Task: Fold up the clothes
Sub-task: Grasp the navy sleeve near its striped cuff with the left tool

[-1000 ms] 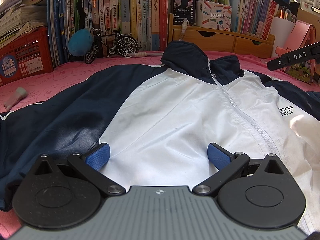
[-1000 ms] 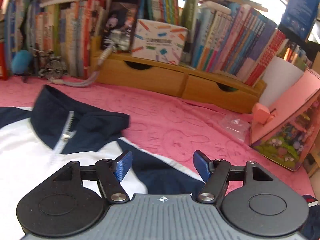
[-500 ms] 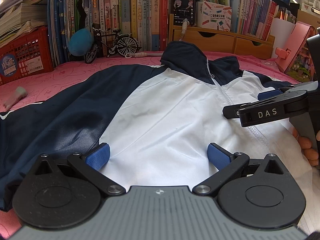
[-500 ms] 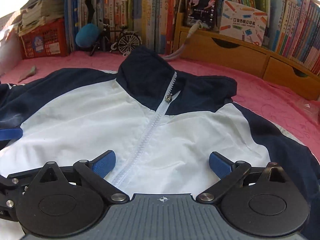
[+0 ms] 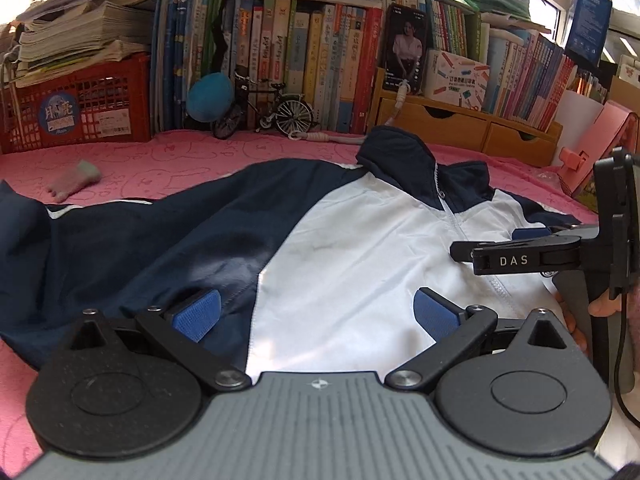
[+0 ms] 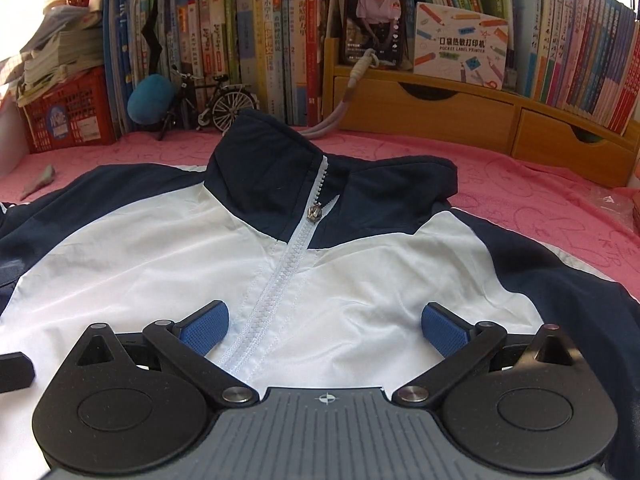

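- The jacket (image 6: 168, 276), navy with a white front, lies flat and zipped, collar toward 12 o'clock, on the pink cloth (image 6: 532, 184).
- The left gripper (image 5: 316, 312) hangs wide apart over the chest, holding nothing.
- The right gripper (image 6: 324, 326) gapes wide astride the zipper (image 6: 276, 280), empty.
- Books (image 6: 276, 40), a model bicycle (image 5: 266, 110) and a red crate (image 5: 76, 106) stand at 12 o'clock.

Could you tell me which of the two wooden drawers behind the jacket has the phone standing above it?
The left drawer: the phone stands on the shelf right above it, cable hanging past its left end. The right drawer has only books above.
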Motion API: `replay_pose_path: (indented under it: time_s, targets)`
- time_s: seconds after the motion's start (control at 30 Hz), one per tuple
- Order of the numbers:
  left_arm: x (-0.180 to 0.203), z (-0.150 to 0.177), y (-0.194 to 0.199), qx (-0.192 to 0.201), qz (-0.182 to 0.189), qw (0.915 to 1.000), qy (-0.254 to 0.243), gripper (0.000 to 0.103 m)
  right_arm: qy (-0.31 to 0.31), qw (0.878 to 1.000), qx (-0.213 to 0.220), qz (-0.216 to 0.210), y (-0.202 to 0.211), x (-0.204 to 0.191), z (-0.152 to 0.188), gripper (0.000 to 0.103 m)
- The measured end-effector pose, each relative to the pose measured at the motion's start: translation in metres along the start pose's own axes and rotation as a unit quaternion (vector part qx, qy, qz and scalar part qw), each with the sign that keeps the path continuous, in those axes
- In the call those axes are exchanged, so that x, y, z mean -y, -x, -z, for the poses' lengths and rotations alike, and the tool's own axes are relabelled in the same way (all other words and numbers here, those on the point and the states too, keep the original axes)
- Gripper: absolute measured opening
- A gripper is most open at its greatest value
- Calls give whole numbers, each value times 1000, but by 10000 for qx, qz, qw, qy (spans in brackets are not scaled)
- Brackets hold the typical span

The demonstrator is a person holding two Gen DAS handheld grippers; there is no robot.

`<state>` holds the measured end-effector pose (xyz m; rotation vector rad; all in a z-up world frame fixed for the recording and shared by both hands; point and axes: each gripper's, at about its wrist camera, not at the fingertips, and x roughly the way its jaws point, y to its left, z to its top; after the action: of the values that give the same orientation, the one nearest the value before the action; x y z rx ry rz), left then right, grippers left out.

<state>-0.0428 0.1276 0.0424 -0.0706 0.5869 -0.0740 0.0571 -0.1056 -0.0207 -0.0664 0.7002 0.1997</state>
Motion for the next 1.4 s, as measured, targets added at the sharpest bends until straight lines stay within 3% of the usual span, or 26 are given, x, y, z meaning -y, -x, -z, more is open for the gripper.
replay_pose_path:
  time_s: [0.1,0.17,0.23,0.33,0.4,0.47,0.5,0.53,0.6,0.63,0.7,0.73,0.8,0.87,0.93,0.97,1.07,1.13,1.2,1.27,1.4]
  targets:
    - [-55,-25,11,232,-1111,9930,319,103,-3,10000,0,4,0,0,0,103]
    - [-97,-41,3,119,-1861,9795,769,103,-5,10000,1,4,1,0,0,103]
    - [-138,-52,-11,-135,-1959,9700,1433,103,-5,10000,2,4,1,0,0,103]
    - [-182,-57,-31,-449,-1564,9595,2298,103,48,9999,16,-154,3,-2,1,103]
    - [-198,-53,-46,-740,-1551,9465,2730,103,106,9994,30,-323,6,-4,3,103]
    - [-204,-49,-56,-848,-1596,9399,2898,103,164,9986,44,-492,9,-6,5,103]
    - [-201,-49,-57,-785,-1648,9434,2770,103,193,9981,52,-577,10,-7,5,103]
    - [-196,-49,-58,-677,-1712,9491,2556,96,222,9975,59,-661,12,-8,6,103]
    - [-192,-52,-59,-561,-1620,9566,2357,56,279,9961,73,-830,15,-10,8,103]
    - [-192,-54,-59,-526,-1508,9575,2400,30,308,9953,80,-914,16,-11,9,103]
    - [-198,-64,-54,-332,-1326,9570,2560,21,910,9868,162,-1327,33,-29,18,103]
    - [-201,-70,-51,-224,-1239,9561,2646,14,1179,9848,221,-1258,37,-38,21,103]
    - [-205,-92,-35,203,-1211,9547,2710,11,1561,9807,349,-1123,44,-50,25,103]
    - [-208,-118,-3,1052,-1155,9515,2651,10,1575,9802,342,-1151,44,-50,24,103]
    - [-211,-137,30,1980,-958,9404,2595,11,1352,9822,191,-1291,39,-43,20,103]
    - [-214,-142,41,2250,-935,9345,2594,11,1223,9830,113,-1363,36,-39,18,103]
    - [-225,-142,42,1940,-1288,9403,2480,15,1102,9841,52,-1390,33,-35,18,103]
    - [-232,-133,25,1313,-1753,9478,2316,15,1028,9848,16,-1403,32,-32,17,103]
    - [-241,-113,4,624,-2020,9483,2366,21,1019,9849,14,-1402,31,-33,17,103]
    - [-251,-89,-15,-2,-2041,9449,2560,29,1009,9849,9,-1407,31,-33,17,103]
    - [-258,-52,-22,-294,-1656,9367,3071,29,1008,9849,10,-1406,31,-32,18,103]
